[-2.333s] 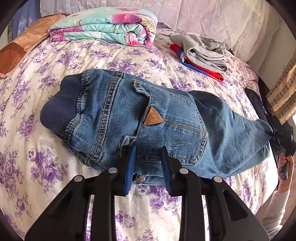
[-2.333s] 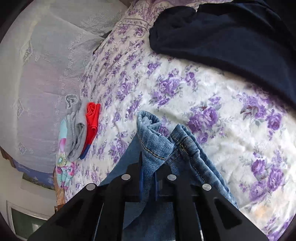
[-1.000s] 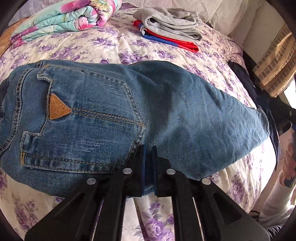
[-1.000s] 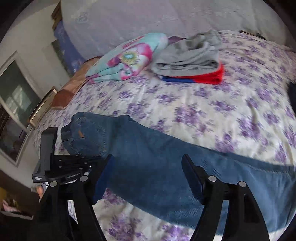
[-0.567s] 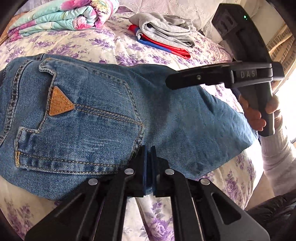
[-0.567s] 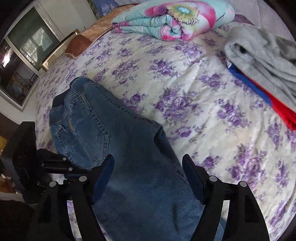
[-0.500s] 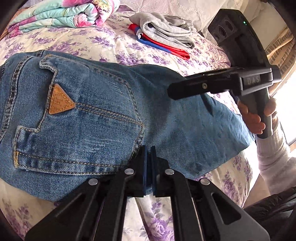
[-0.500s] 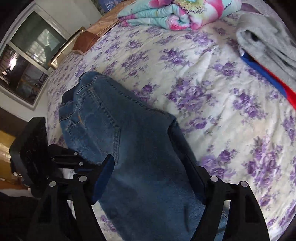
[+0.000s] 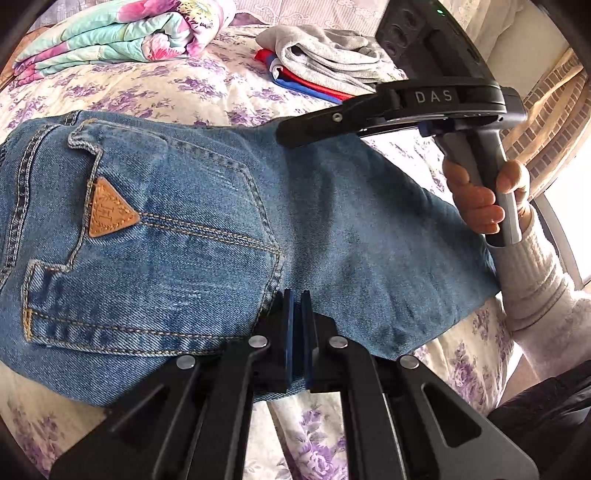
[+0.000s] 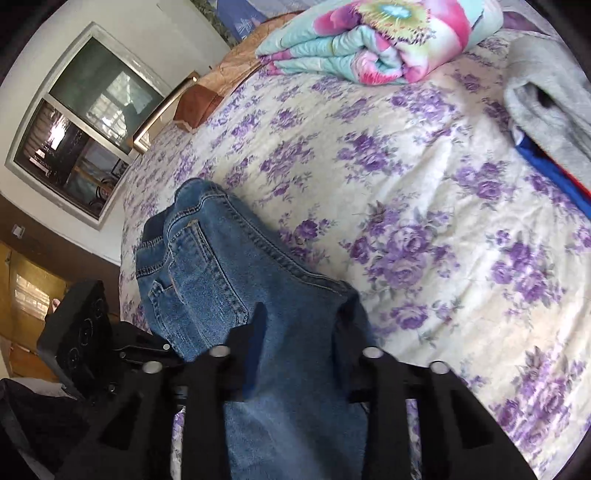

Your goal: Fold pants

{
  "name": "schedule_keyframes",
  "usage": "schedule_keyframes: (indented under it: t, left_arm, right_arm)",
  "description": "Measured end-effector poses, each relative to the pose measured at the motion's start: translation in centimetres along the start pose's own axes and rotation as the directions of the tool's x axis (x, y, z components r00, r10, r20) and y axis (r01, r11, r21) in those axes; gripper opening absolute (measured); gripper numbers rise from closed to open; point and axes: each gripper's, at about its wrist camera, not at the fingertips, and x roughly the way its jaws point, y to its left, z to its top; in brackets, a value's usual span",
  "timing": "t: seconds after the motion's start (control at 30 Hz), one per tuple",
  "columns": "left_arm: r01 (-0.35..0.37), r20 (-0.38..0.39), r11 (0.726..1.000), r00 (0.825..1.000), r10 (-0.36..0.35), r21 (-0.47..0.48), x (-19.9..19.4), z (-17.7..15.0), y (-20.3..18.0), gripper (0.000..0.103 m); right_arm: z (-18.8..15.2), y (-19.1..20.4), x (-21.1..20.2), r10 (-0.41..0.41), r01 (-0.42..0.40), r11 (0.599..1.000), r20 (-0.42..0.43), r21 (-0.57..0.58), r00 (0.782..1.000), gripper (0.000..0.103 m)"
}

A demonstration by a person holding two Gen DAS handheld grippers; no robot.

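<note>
Blue jeans (image 9: pixel 192 236) lie folded on the floral bedspread, back pocket with a tan triangle patch up. My left gripper (image 9: pixel 295 314) is shut on the near edge of the jeans below the pocket. In the right wrist view the jeans (image 10: pixel 221 280) run from the frame's bottom toward the left. My right gripper (image 10: pixel 301 325) is partly open, its fingers straddling the far edge of the jeans; it also shows in the left wrist view (image 9: pixel 369 122), held over the denim by a hand.
A folded floral quilt (image 9: pixel 118 33) and a stack of grey, red and blue clothes (image 9: pixel 325 62) lie at the far side of the bed (image 10: pixel 443 229). A window (image 10: pixel 74 122) is on the left wall. Dark cloth (image 9: pixel 546 402) hangs at the bed's right edge.
My right gripper let go of the leg hems, swung over the jeans and has narrowed around their far edge. My left gripper closed on the near edge and still holds it.
</note>
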Motion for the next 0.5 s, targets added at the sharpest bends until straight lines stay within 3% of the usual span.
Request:
schedule_keyframes:
  t: [0.1,0.2,0.3,0.37,0.47,0.5]
  left_arm:
    - [-0.002,0.000,1.000,1.000,0.002,0.004,0.0,0.0,0.0,0.005]
    - [-0.006,0.003,1.000,1.000,0.006,0.002,-0.1,-0.1,-0.1,0.005]
    - [-0.011,0.003,1.000,1.000,0.011,0.001,-0.1,-0.2,0.0,0.005]
    - [-0.024,-0.001,1.000,1.000,0.024,0.007,0.0,-0.2,-0.1,0.005]
    - [-0.046,-0.001,0.999,0.999,0.046,0.016,0.1,-0.3,-0.4,0.005]
    - [-0.051,-0.004,0.999,0.999,0.051,0.018,0.1,-0.2,-0.5,0.005]
  right_arm:
    - [-0.7,0.7,-0.5,-0.057,0.057,0.998,0.050,-0.004,0.997,0.011]
    - [-0.3,2.6,0.3,-0.205,0.208,0.977,0.067,-0.039,0.976,0.010]
    - [0.7,2.4,2.0,-0.305,0.304,0.951,0.000,-0.057,0.952,0.011]
    - [0.8,-0.1,4.4,-0.288,0.290,0.957,-0.085,0.009,0.954,0.014]
    - [0.8,0.2,3.9,-0.295,0.295,0.956,-0.058,-0.016,0.954,0.017]
    - [0.6,0.3,3.4,-0.309,0.309,0.951,-0.046,-0.003,0.950,0.023]
